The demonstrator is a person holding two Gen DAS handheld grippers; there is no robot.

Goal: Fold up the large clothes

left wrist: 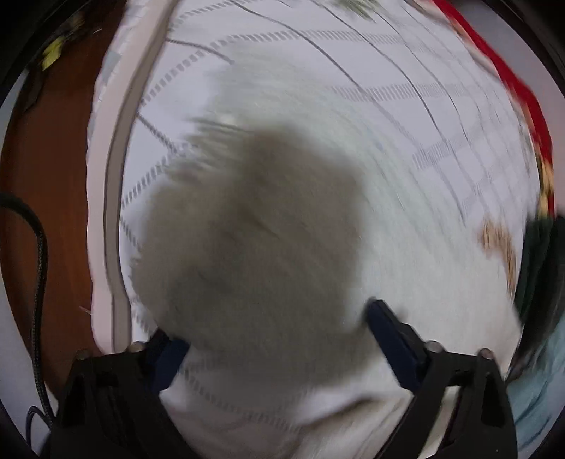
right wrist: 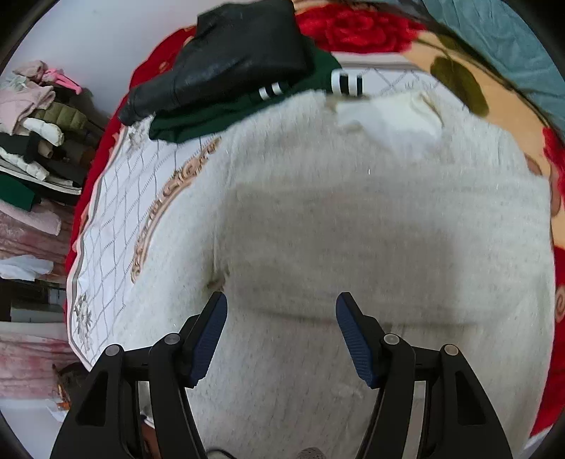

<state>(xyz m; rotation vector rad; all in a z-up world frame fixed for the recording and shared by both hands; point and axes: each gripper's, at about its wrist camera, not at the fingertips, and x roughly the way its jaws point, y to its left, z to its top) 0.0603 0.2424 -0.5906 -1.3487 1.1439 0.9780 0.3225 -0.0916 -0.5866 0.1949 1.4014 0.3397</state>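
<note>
1. My left gripper [left wrist: 279, 328]: black frame, blue-padded fingers [left wrist: 392, 335] spread wide, nothing between them. Released. It hangs over a fuzzy cream-white knitted sweater [left wrist: 353, 212]; I cannot tell whether the tips touch the knit, as the left wrist view is heavily motion-blurred.

2. My right gripper [right wrist: 281, 317]: same build, ribbed blue pads [right wrist: 212, 332] parted, nothing clamped. Released. Its tips sit just above the sweater's [right wrist: 353, 229] lower body.

3. Sweater location: spread flat on a white bed cover with a grey dashed grid pattern [left wrist: 406, 95], filling most of the right wrist view. Only that view shows the neckline, with a paler white lining [right wrist: 392, 123] at the far end.

4. The left wrist view alone shows a large grey shadow [left wrist: 247, 229] over the knit, the cover's pale piped edge [left wrist: 120, 169], a reddish-brown wooden surface [left wrist: 53, 148] beyond it, and a black braided cable [left wrist: 39, 282].

5. The right wrist view alone shows the cover's [right wrist: 106, 226] beige scroll border [right wrist: 166, 204], a folded dark green garment with white stripes [right wrist: 247, 106] touching the sweater's far left edge, and a black leathery jacket [right wrist: 233, 53] lying on top of it.

6. Under everything: a red floral blanket [right wrist: 356, 28], also visible as a red blur in the left wrist view [left wrist: 512, 81].

7. Far left, right wrist view: a stacked pile of mixed clothes [right wrist: 35, 134], well apart from the sweater.
</note>
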